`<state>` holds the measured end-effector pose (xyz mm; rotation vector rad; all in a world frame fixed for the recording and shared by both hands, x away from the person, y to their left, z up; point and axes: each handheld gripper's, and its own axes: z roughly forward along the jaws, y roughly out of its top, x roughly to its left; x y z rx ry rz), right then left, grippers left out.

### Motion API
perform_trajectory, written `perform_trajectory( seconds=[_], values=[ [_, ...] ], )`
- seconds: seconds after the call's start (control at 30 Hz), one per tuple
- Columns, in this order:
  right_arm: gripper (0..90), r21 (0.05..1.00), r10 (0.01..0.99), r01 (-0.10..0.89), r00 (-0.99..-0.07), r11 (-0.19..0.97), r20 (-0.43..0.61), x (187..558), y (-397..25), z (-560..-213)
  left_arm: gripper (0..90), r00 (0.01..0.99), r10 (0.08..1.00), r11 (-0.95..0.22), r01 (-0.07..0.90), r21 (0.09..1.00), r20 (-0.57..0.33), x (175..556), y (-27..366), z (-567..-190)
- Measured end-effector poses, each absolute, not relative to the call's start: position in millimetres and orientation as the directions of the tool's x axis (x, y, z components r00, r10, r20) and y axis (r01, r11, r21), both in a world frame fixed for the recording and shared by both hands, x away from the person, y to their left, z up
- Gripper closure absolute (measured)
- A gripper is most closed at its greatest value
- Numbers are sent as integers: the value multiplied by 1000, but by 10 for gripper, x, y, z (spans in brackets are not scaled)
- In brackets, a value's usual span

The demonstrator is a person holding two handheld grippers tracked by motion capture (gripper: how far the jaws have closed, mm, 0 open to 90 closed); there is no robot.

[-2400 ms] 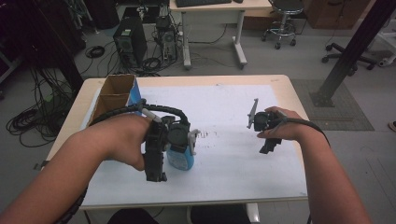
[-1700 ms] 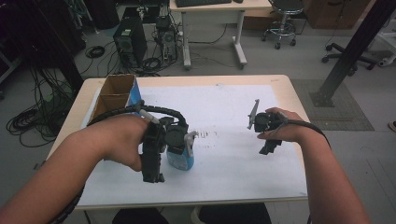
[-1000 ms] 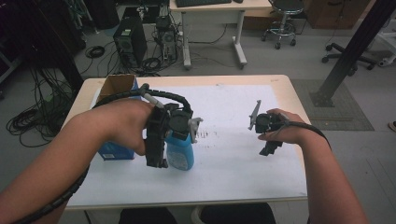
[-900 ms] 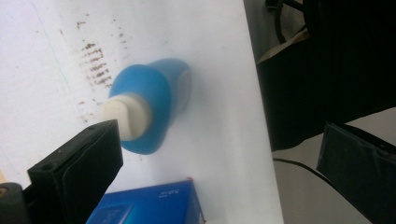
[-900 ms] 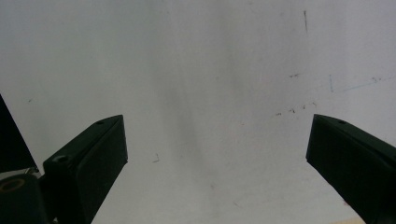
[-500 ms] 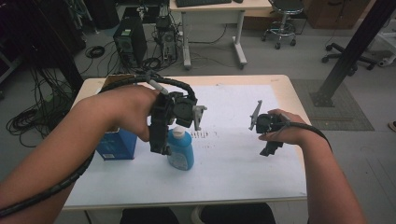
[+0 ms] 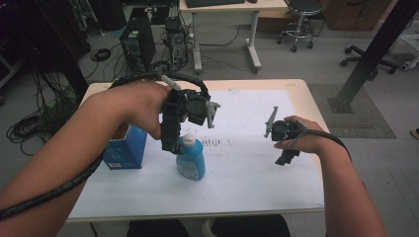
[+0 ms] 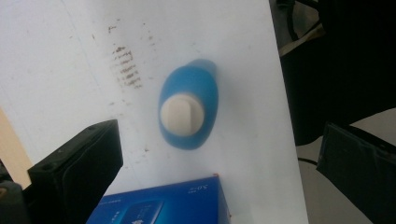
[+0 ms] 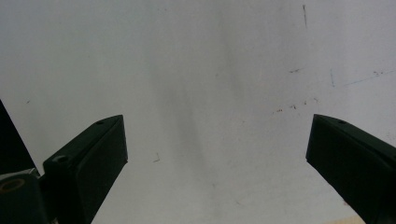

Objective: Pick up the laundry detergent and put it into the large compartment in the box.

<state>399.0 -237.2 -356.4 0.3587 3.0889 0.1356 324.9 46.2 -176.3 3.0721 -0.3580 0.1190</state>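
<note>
Standing upright — blue bottle (image 7: 190, 159), white cap (image 8: 182, 115) shut

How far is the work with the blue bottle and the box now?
Done, it seems: the blue bottle stands upright on the white sheet, apart from the blue box, which stands at the sheet's left edge. In hand: nothing; the left tool hangs open above the bottle's white cap. The right tool is open over bare sheet. What is left cannot be told.
</note>
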Motion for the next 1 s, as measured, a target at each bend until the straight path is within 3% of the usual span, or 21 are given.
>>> perform_trajectory(
  seconds=[1.0],
  values=[
    [52,99,228,224,-973,969,-22,3990,-2371,-3600,4,962,-268,-963,-269,24,56,3430,430,-2125]
  ],
)
